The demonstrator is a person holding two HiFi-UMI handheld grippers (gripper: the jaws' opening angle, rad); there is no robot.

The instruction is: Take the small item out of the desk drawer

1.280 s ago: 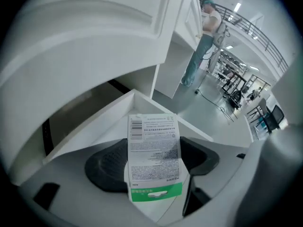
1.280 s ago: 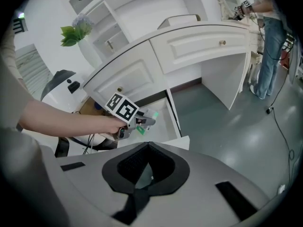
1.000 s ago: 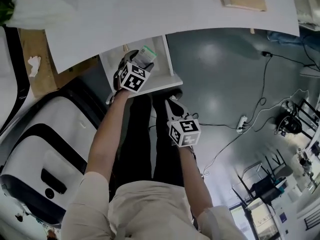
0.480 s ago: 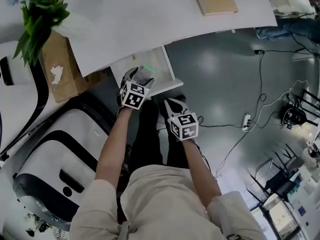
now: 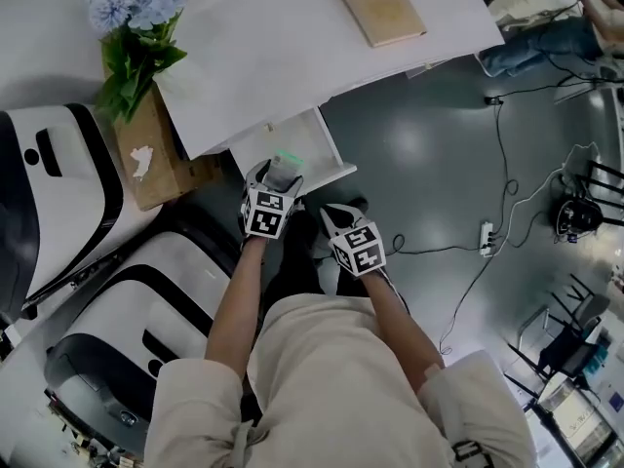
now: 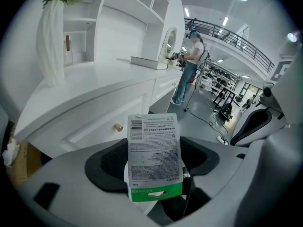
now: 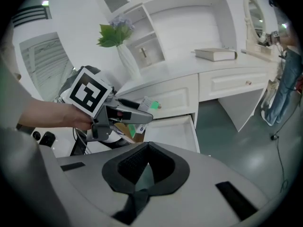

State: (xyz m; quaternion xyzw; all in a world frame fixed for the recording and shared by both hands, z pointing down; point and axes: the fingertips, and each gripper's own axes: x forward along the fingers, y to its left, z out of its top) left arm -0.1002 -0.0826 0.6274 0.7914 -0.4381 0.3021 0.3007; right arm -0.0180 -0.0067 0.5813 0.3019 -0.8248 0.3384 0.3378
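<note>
A small flat packet [image 6: 154, 155] with a printed white label and a green strip is clamped upright between the jaws of my left gripper [image 6: 154, 163]. In the head view the packet [image 5: 286, 167] and left gripper [image 5: 278, 178] hang at the front edge of the open white drawer [image 5: 310, 144]. My right gripper [image 5: 336, 218] sits lower right of it, near the person's legs, jaws shut and empty. From the right gripper view [image 7: 143, 171] I see the open drawer [image 7: 173, 132], empty inside, and the left gripper [image 7: 120, 115] holding the packet [image 7: 147, 105] above its left side.
A white desk [image 5: 292, 37] carries a book [image 5: 378, 5] and blue flowers in a vase [image 5: 136, 27]. A cardboard box [image 5: 156, 159] and white chairs [image 5: 107, 291] lie to the left. Cables and a power strip [image 5: 485, 234] run over the grey floor. A person [image 6: 190, 63] stands farther along the desk.
The head view has pulled back from the desk. My left gripper, still holding the packet, has drawn back from over the drawer to its front edge. The right gripper stays shut.
</note>
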